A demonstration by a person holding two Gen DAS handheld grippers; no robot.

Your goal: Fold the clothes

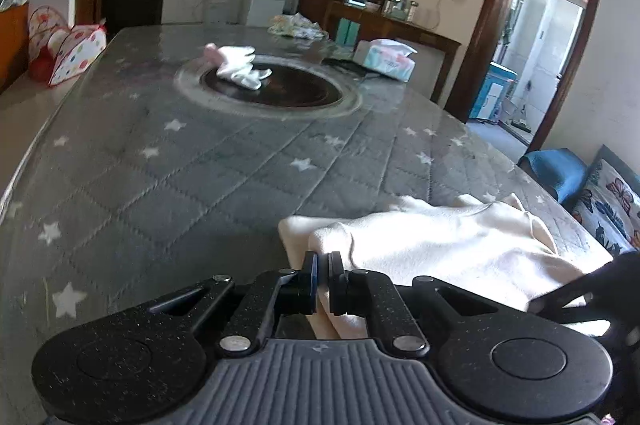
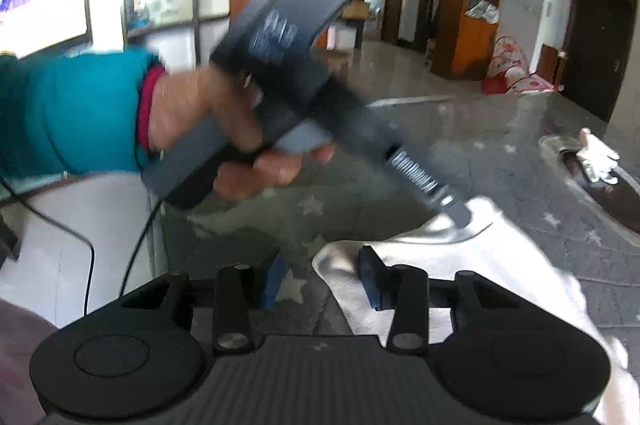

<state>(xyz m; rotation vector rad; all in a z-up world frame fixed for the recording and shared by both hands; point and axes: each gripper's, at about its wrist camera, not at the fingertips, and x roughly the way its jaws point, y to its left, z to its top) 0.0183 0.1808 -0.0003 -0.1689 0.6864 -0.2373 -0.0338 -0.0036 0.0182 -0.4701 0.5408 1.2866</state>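
Observation:
A cream garment [image 1: 440, 245] lies bunched on the near right part of the grey star-quilted table [image 1: 180, 177]. My left gripper [image 1: 323, 277] is shut on a fold of its near left edge. In the right wrist view the same garment [image 2: 460, 265] looks white and blurred. My right gripper [image 2: 322, 281] is open, its right finger [image 2: 370, 279] over the cloth's edge and its left finger [image 2: 274, 279] over the table. The left gripper's body [image 2: 320, 73], held by a hand in a teal sleeve, reaches down onto the garment.
A small white and pink cloth [image 1: 238, 65] lies on a dark round inset [image 1: 272, 85] mid-table. A tissue pack [image 1: 386, 59] and a patterned bundle [image 1: 298, 25] sit at the far side. A sofa with cushions [image 1: 612, 201] is to the right.

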